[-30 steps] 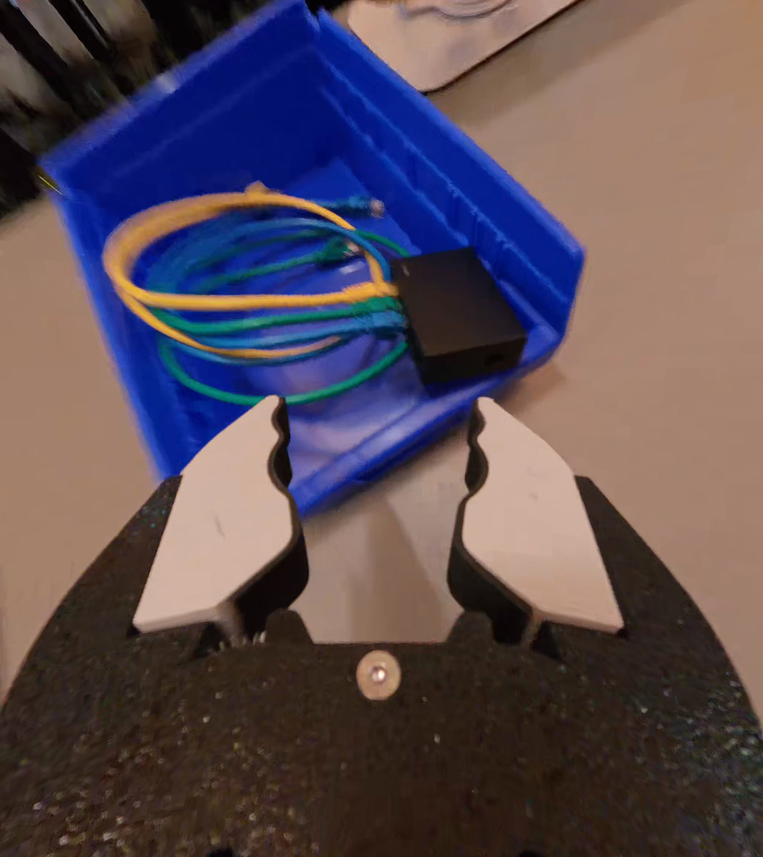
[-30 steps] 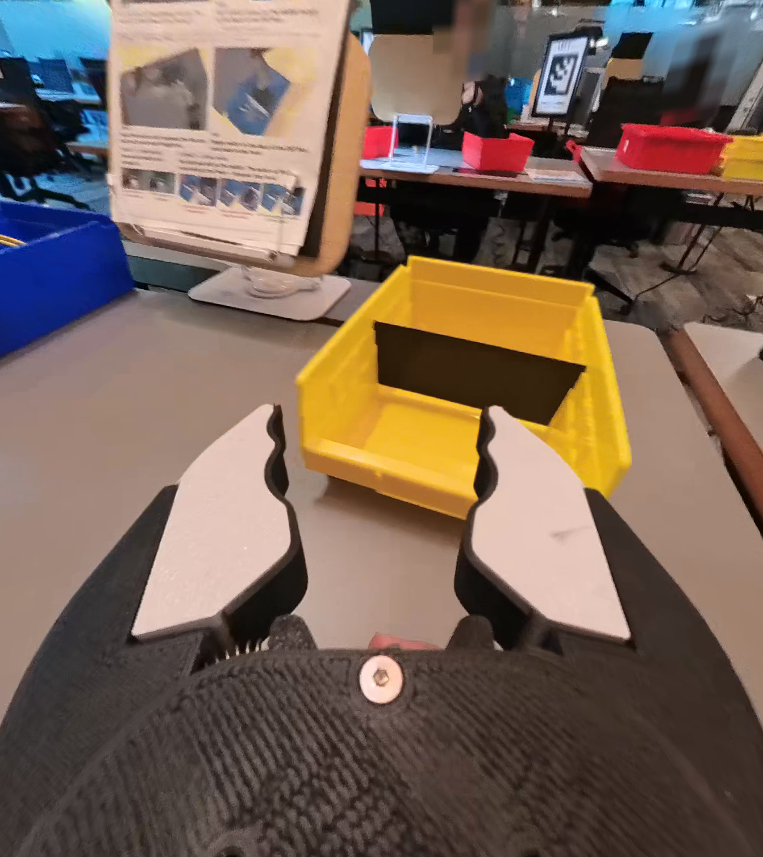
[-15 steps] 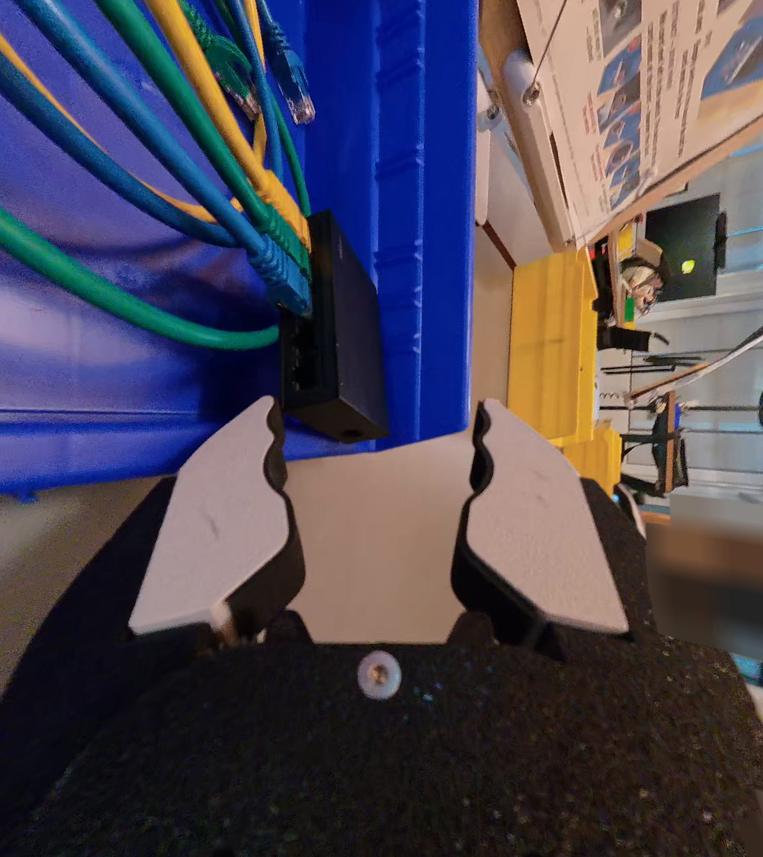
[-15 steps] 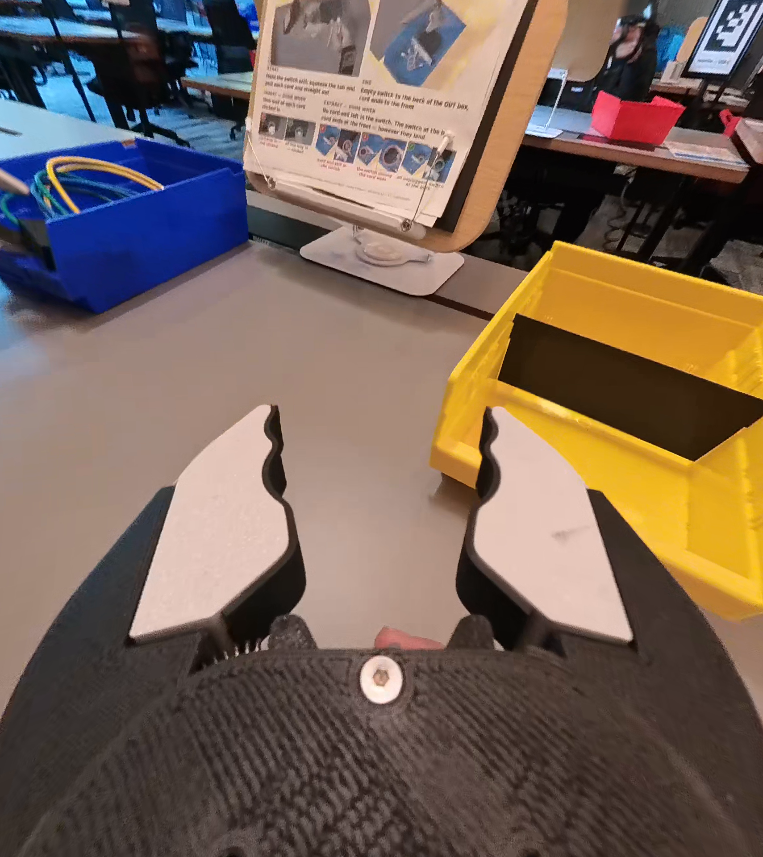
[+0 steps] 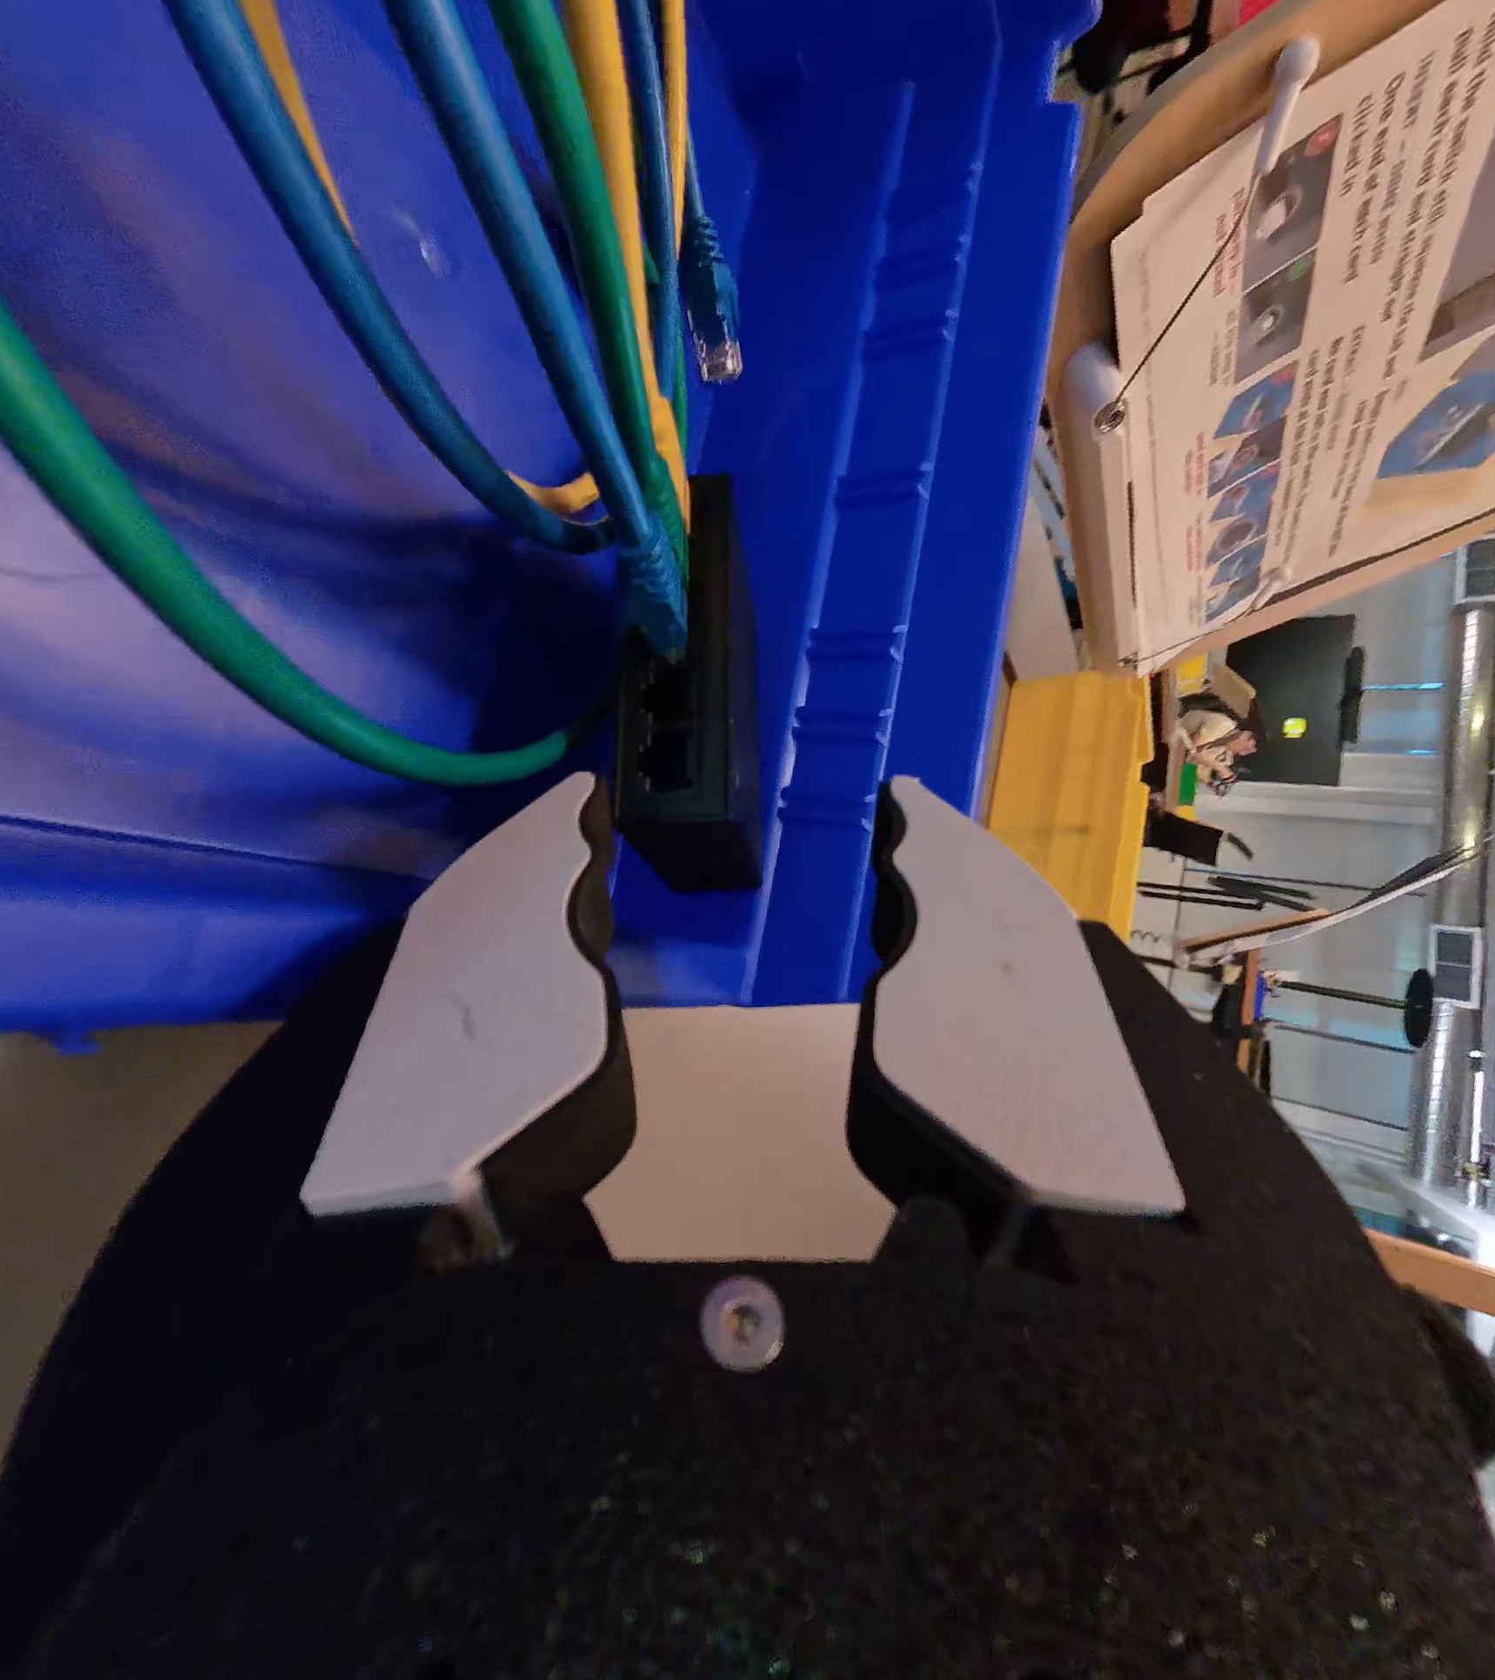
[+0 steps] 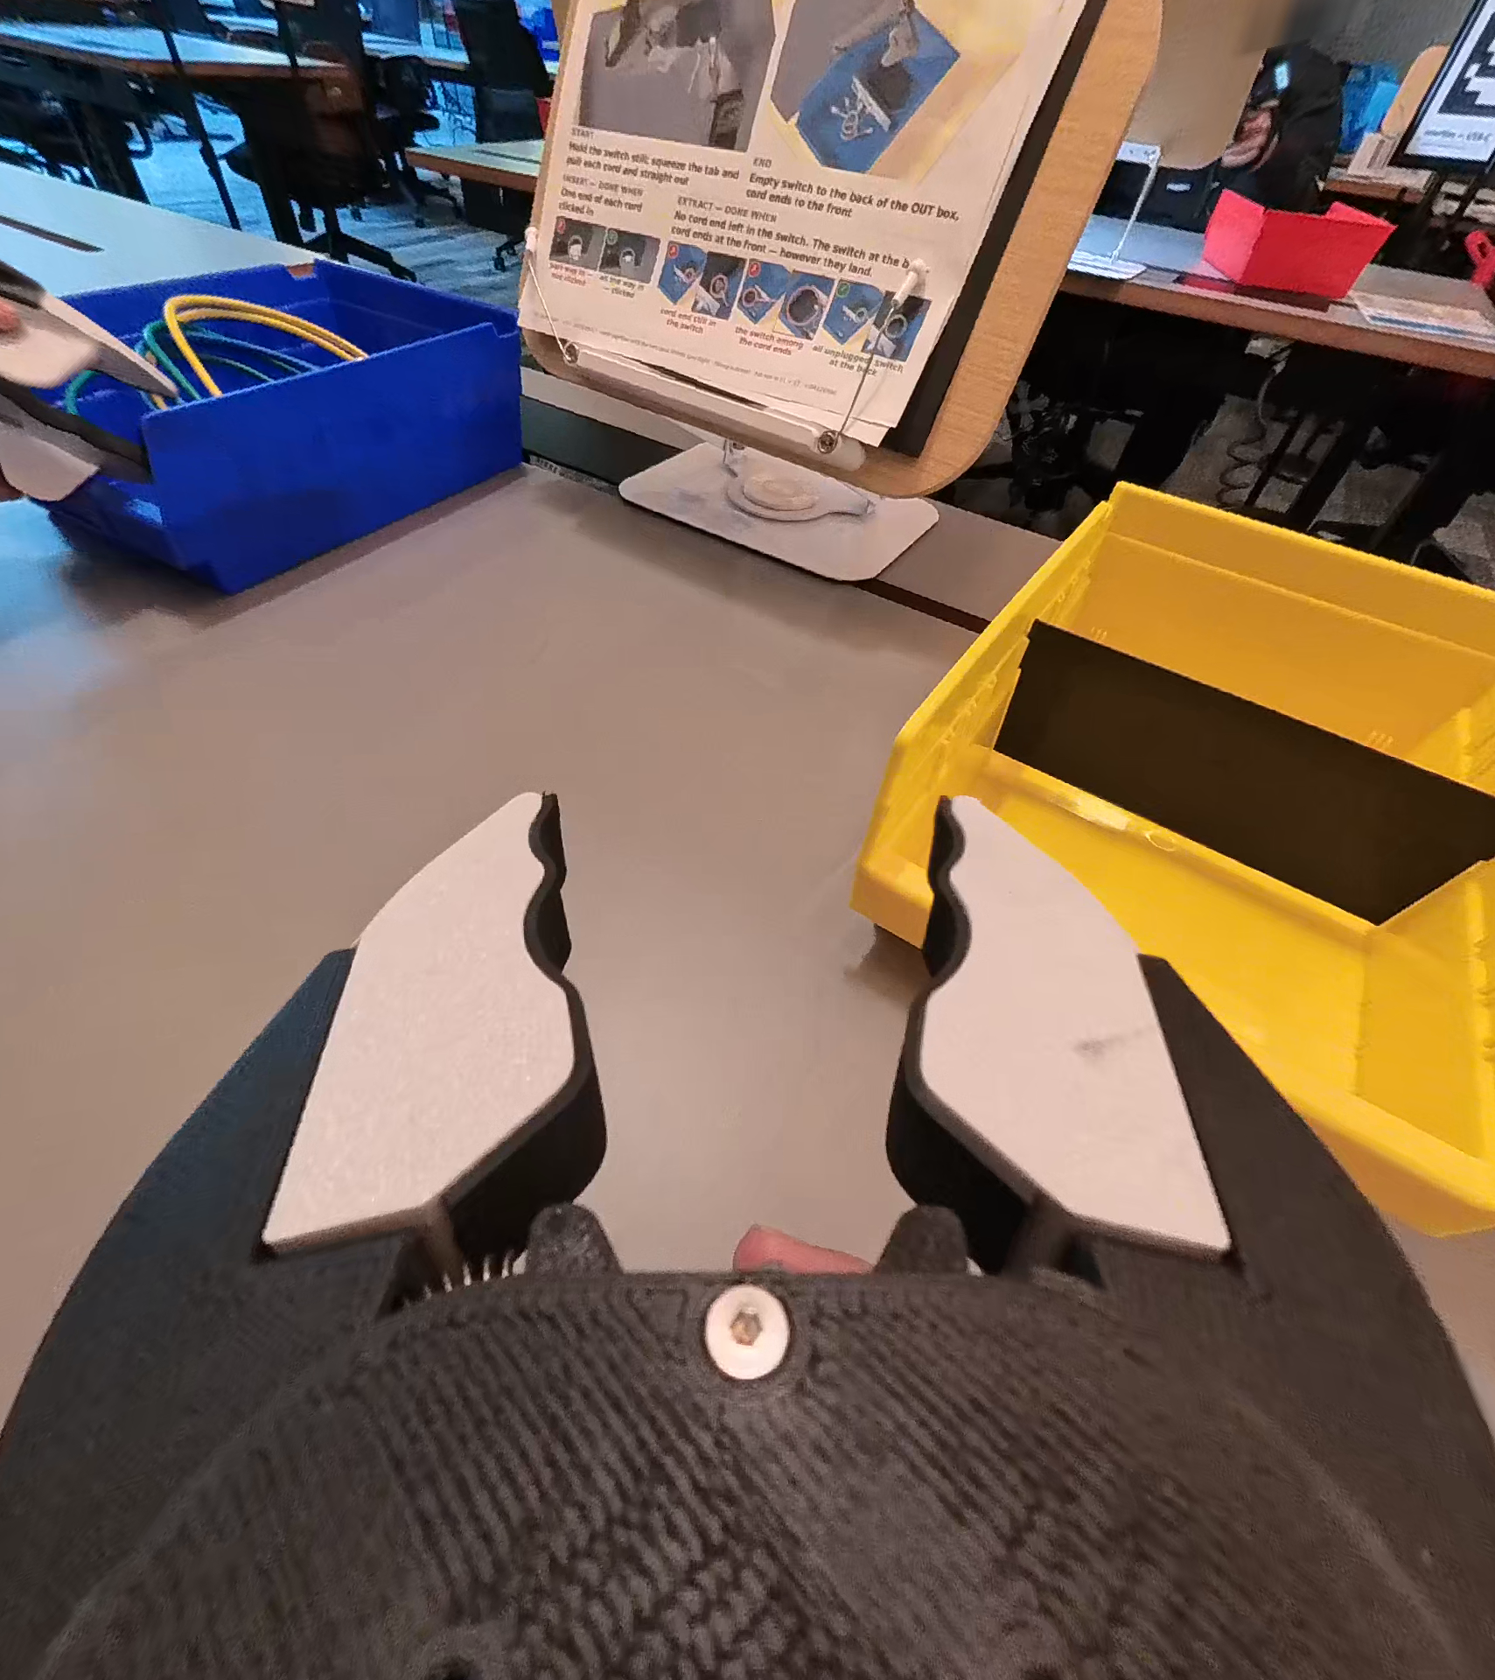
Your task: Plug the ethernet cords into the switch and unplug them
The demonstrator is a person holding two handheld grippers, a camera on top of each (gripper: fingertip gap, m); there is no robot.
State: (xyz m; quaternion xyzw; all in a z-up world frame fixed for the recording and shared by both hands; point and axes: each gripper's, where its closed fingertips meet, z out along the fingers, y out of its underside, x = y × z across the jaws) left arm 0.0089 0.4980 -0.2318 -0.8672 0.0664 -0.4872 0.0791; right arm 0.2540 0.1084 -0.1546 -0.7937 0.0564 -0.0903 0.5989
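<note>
Left gripper (image 5: 739, 800): jaws spread, switch (image 5: 696, 727) just ahead between the tips, bin wall (image 5: 862, 636) alongside.
Cords: blue (image 5: 489, 273), green (image 5: 180, 582), yellow (image 5: 607, 182), three plugged; two ports free.
Right gripper (image 6: 748, 818): jaws spread, nothing between them, yellow bin (image 6: 1271, 1045) right.

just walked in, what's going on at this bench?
A person holds a gripper in each hand. The left gripper, open and turned sideways, is at the black switch in the blue bin, not yet gripping it. Several ethernet cords are plugged into the switch; one blue connector lies loose. The right gripper is open and empty above the table, beside the yellow bin.
</note>
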